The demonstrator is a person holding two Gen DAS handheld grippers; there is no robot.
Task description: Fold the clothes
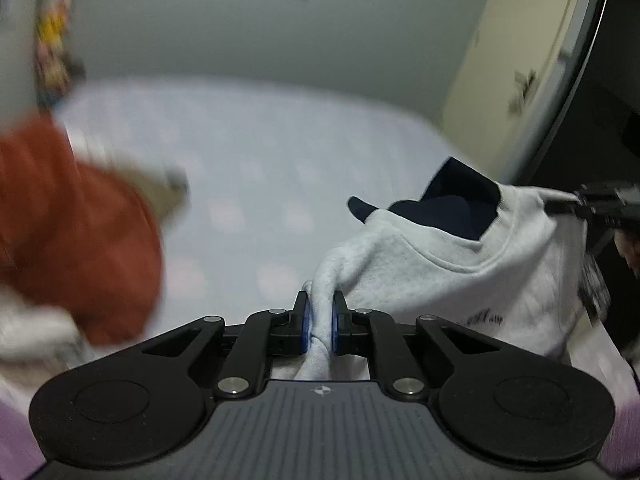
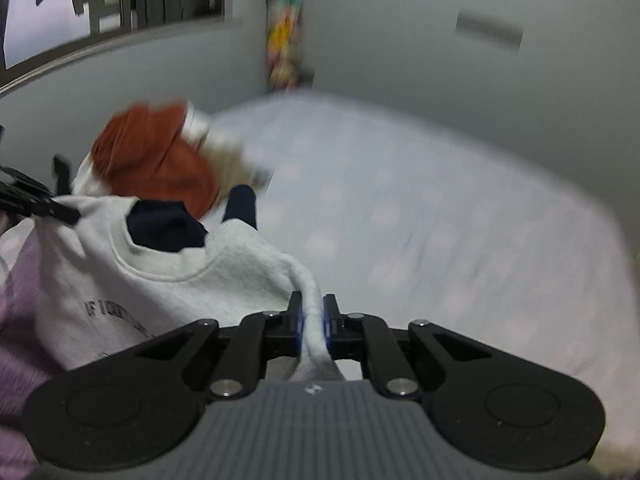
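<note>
White sweatshirt hangs over the bed, its shoulders pinched by left gripper and right gripper.

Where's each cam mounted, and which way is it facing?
Left wrist: on the left gripper, facing across the pale blue bed; right gripper shows at right.
Right wrist: on the right gripper, facing across the bed; left gripper shows at left.
Shared: white sweatshirt with navy collar, rust-orange garment.
</note>
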